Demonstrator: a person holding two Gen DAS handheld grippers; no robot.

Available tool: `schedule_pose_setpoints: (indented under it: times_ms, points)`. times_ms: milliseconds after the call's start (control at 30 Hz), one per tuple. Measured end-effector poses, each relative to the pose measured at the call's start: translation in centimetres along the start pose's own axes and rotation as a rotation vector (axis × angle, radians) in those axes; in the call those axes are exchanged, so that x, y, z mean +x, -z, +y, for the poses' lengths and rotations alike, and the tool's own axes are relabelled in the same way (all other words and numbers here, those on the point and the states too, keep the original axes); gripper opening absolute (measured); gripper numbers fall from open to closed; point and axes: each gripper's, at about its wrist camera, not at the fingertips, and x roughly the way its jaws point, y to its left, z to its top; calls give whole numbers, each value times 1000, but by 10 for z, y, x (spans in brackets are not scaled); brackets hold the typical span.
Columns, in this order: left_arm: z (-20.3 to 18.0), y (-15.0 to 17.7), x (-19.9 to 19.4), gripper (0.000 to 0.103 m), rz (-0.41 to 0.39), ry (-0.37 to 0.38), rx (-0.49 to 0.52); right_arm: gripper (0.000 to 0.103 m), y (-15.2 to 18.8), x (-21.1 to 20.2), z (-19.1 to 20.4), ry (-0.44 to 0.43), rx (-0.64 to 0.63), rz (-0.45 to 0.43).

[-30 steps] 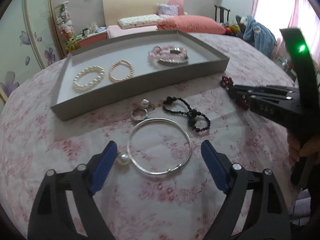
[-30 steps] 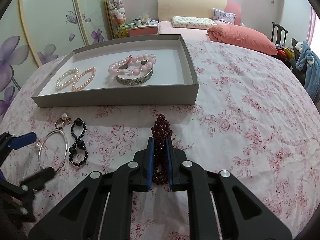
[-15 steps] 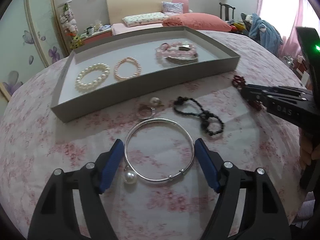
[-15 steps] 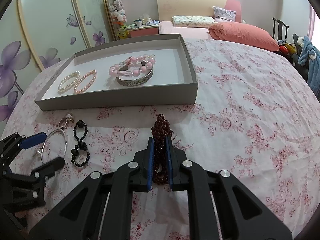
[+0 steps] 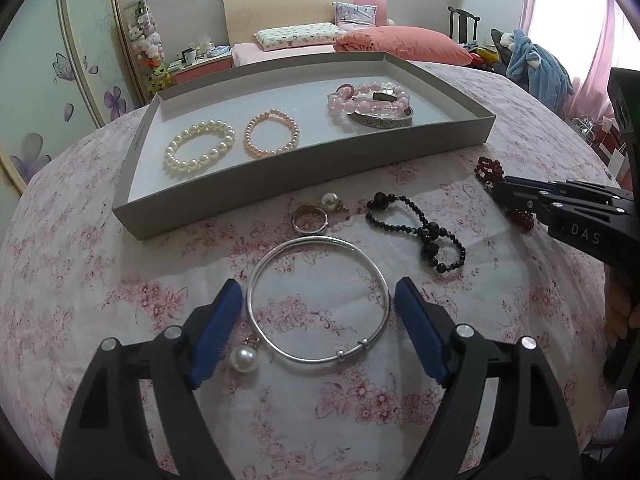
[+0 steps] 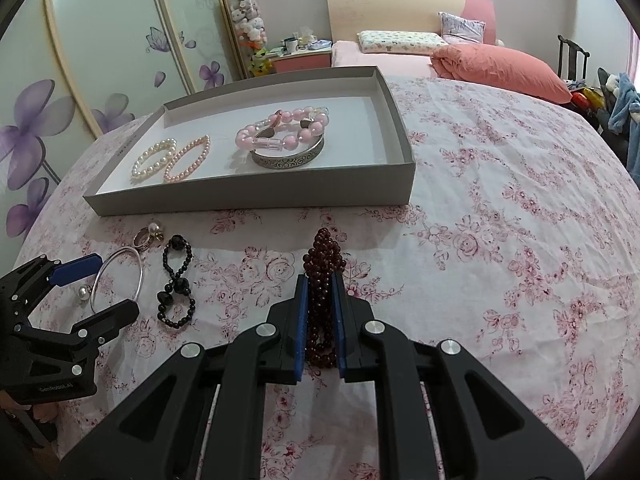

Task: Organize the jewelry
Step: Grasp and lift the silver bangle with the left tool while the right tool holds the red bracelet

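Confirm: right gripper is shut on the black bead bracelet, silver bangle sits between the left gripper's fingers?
Wrong on the bracelet. The right gripper is shut on the dark red bead bracelet, per the right wrist view; the black bead bracelet lies loose. Silver bangle part holds.

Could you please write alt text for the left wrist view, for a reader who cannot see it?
The left claw straddles a silver bangle on a floral bedspread, its jaws opening and not touching it. Beyond lie a ring, a black bead bracelet and a grey tray holding bracelets. At right, the right claw grips dark red beads.
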Motion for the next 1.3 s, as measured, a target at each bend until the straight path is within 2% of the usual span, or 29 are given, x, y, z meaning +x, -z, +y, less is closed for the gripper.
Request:
schedule_pose_setpoints:
  times_ms: [67,133,400,733,1300]
  points:
    - [0,0,0,76,0,0,0,13,0,0,0,-2,2,0]
    - [-1,0,-1,72,-5,2,2,13,0,0,-1,-3,2,0]
    - [2,1,-2,71,-20,4,-27,9,0,-4,-2,-6,8,-20]
    - [8,-1,-33,71,-142,10,-73,9,-4,-30,12,-31,-18,-110]
    - [21,4,-96,71,-366,-64,-131,9,-9,-84,41,-98,-48,-313]
